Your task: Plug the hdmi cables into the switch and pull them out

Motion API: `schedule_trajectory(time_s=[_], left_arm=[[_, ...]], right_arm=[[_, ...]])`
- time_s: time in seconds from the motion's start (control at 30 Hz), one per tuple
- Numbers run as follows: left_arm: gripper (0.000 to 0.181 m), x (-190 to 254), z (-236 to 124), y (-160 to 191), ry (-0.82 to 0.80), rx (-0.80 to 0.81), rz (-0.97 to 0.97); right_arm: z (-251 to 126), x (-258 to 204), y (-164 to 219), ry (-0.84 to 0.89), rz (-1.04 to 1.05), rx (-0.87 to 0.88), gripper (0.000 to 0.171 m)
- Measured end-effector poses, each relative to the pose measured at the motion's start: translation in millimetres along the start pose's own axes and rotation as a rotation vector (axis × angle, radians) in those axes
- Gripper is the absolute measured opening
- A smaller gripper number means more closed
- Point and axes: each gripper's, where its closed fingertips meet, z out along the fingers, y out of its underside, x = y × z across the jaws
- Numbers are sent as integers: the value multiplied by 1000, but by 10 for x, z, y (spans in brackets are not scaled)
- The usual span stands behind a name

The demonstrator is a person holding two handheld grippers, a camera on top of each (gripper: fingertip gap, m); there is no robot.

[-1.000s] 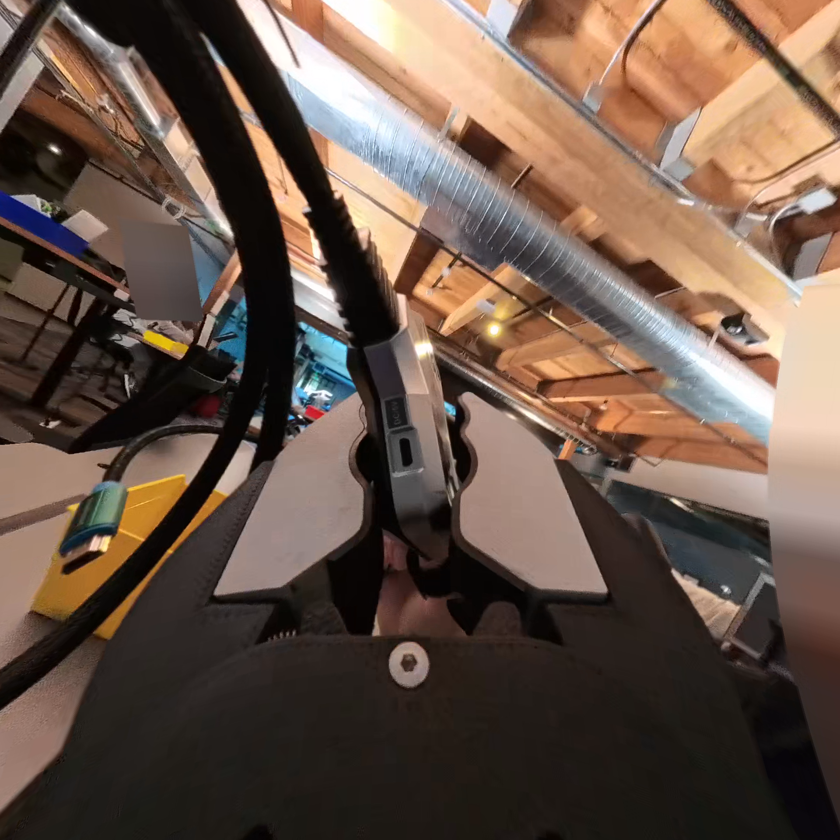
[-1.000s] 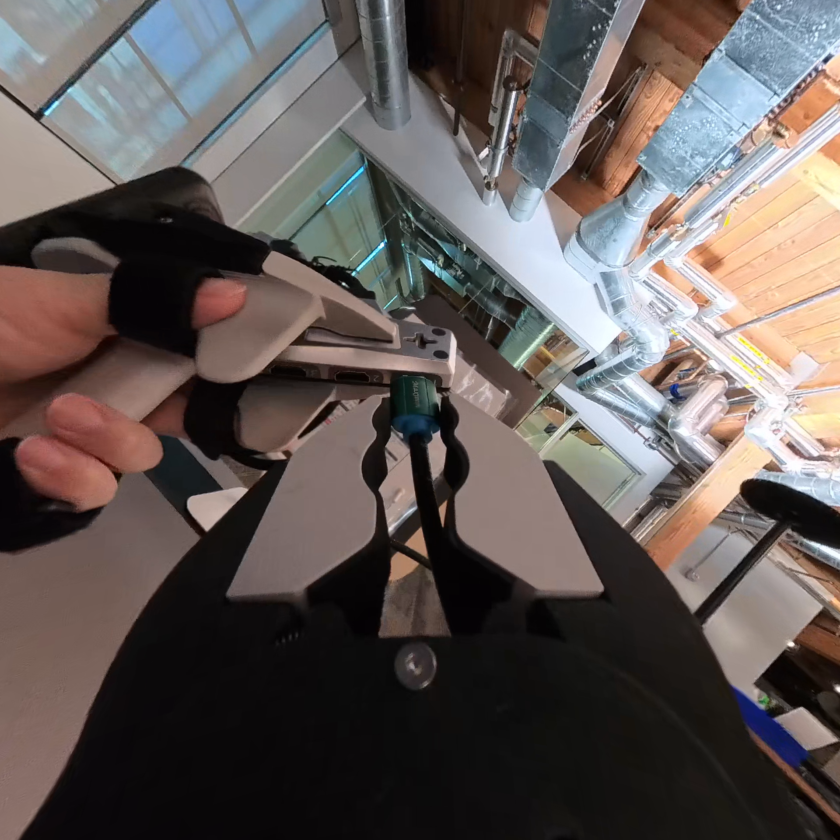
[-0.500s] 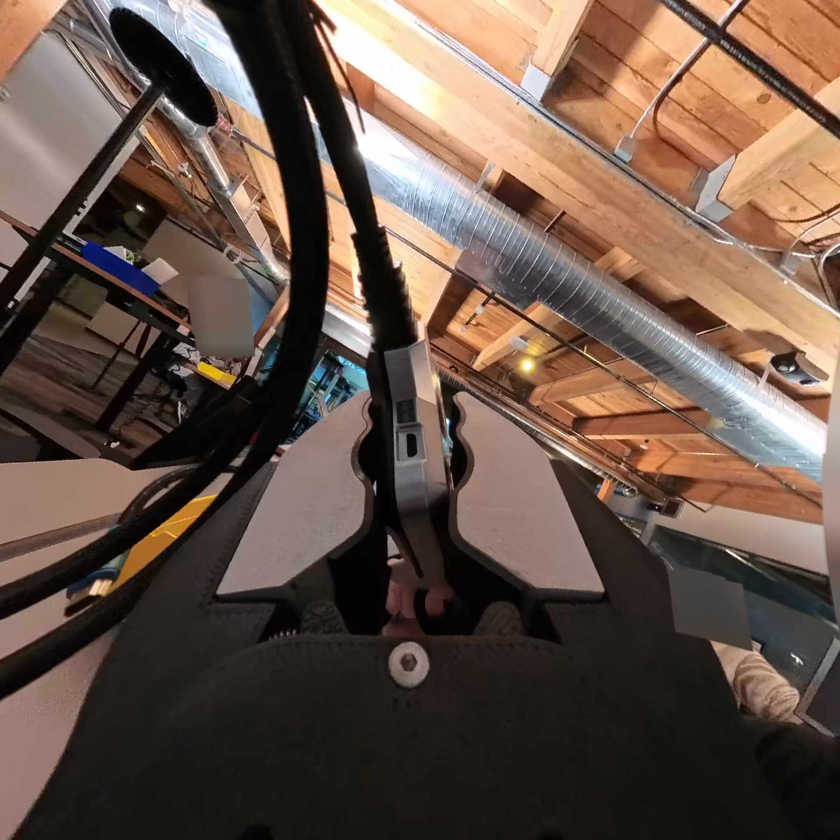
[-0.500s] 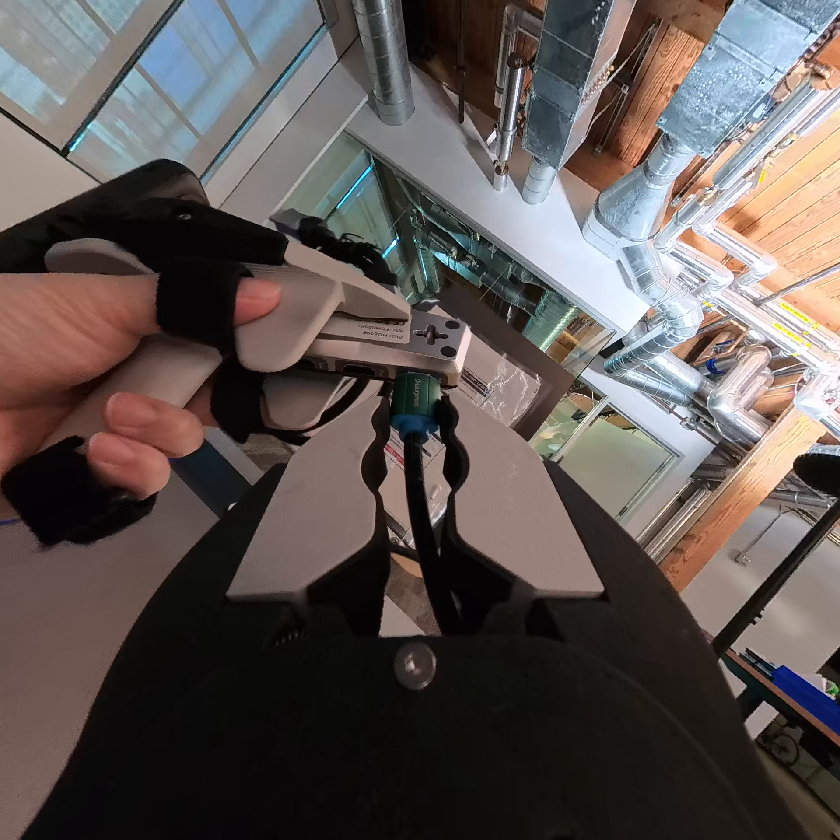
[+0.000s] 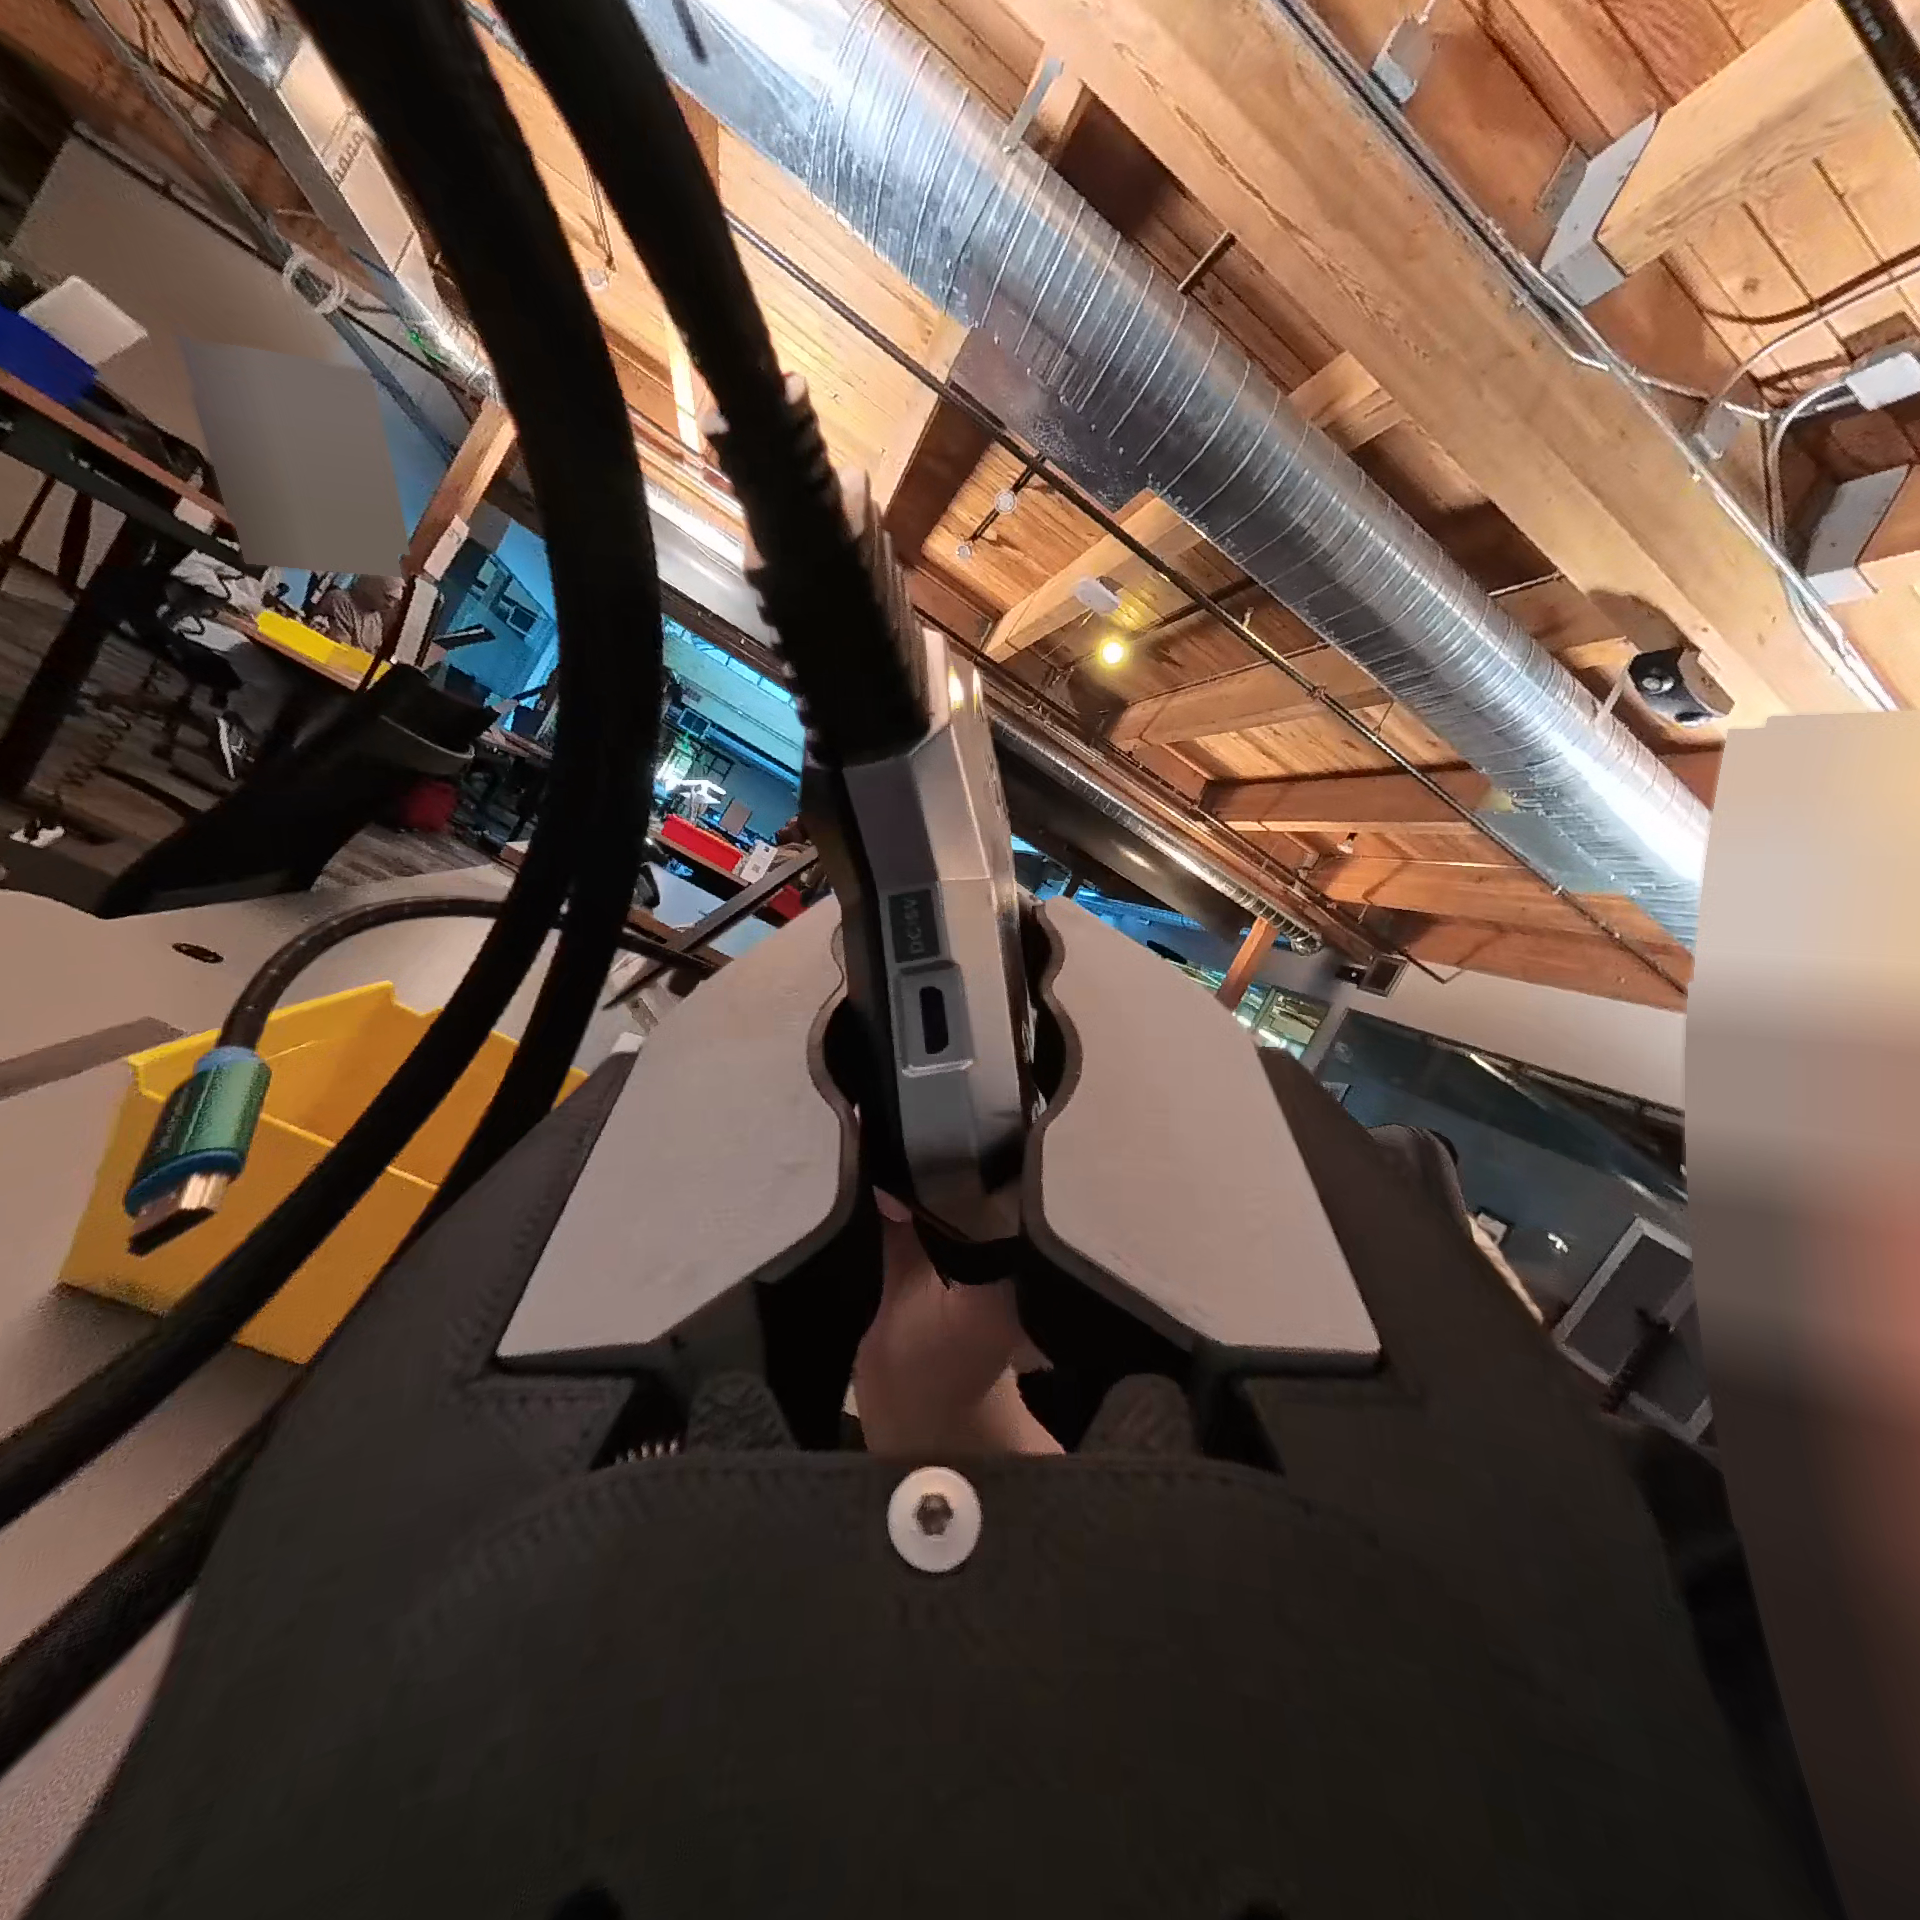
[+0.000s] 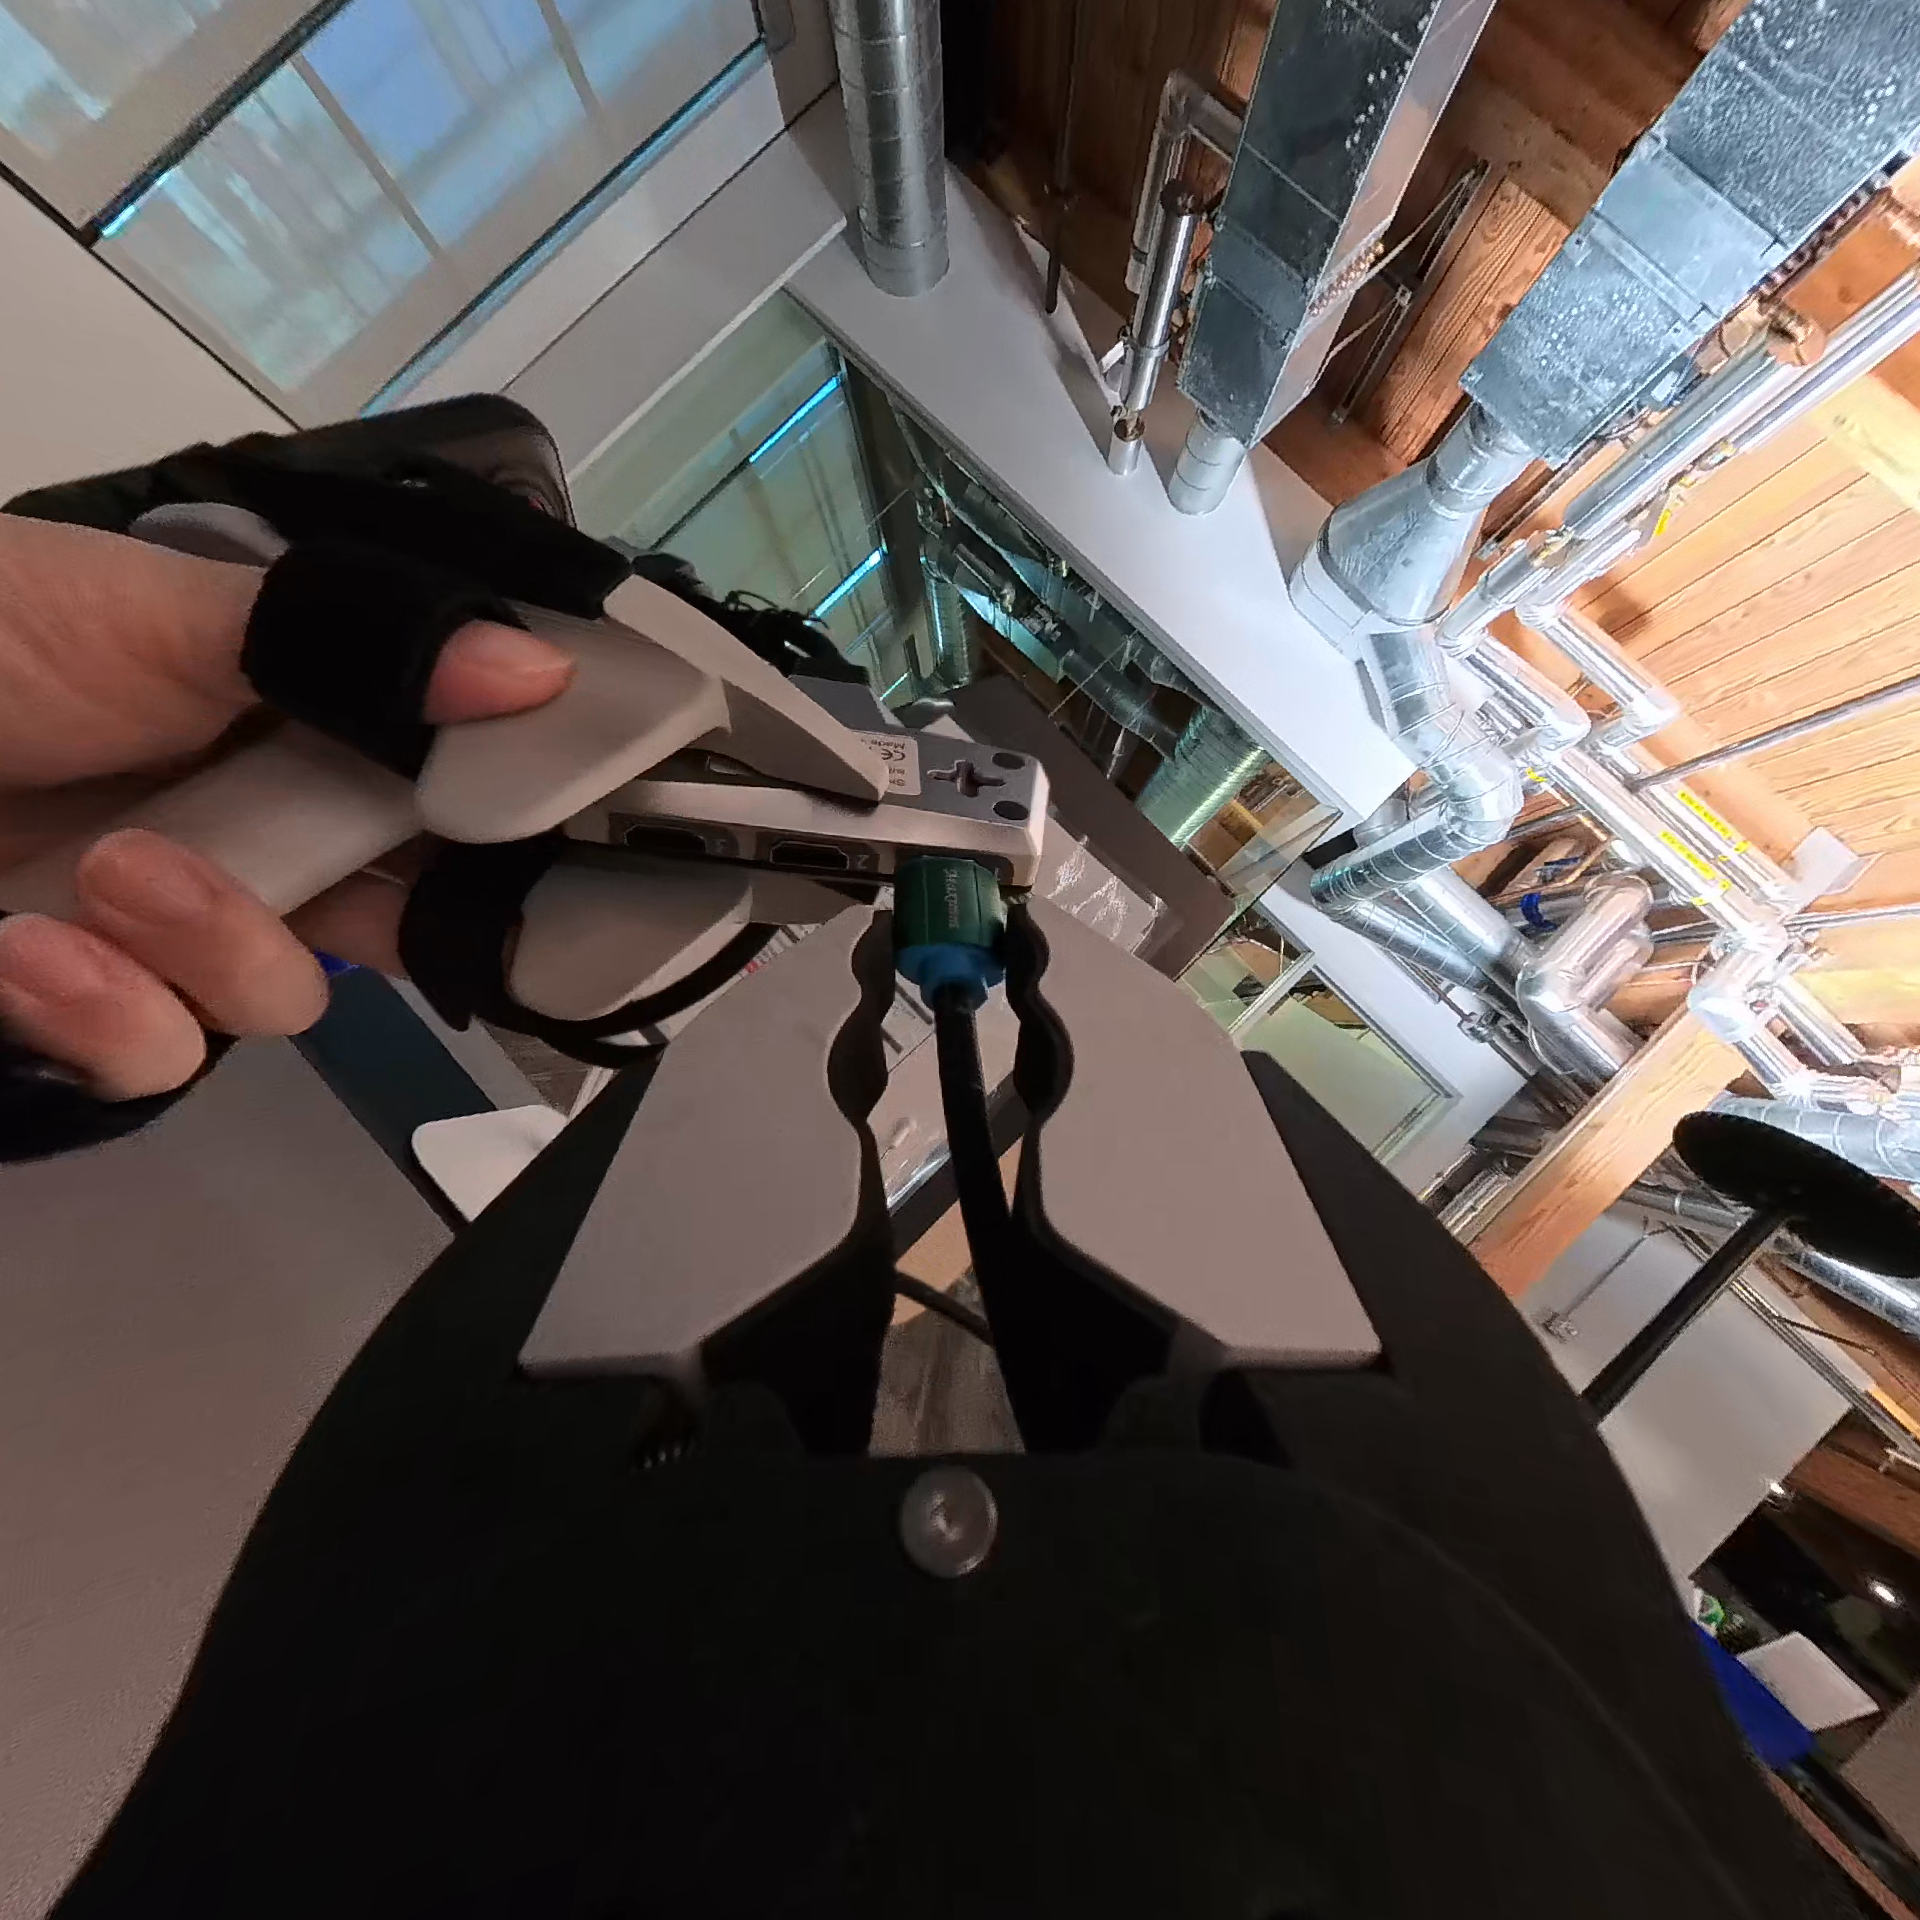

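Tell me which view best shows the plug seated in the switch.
Right wrist view: the green plug sits in the switch, two ports empty beside it. Left wrist view shows only the switch's narrow end in its tongs.

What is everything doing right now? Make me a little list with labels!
left gripper: shut on the switch
switch: silver box, held up in the air
right gripper: shut on the green plug
green plug: seated in the switch's end port
spare plug: loose, hanging by the yellow bin
empty ports: two visible

plug tip of green hdmi connector (image 6: 948, 906) hidden inside switch (image 6: 831, 805), black cables (image 5: 540, 436) cut off by top edge
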Motion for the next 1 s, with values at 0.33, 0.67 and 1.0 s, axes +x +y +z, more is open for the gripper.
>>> schedule_trajectory(time_s=[0.33,0.67,1.0], left_arm=[[22,-4,-23,-51,27,54,-84],[21,26,-54,-54,46,71,-18],[20,85,-38,-102,48,187,-61]], right_arm=[[-19,89,3,33,-6,-1,21],[-23,50,-29,28,-86,13,21],[-36,77,-66,85,17,20,21]])
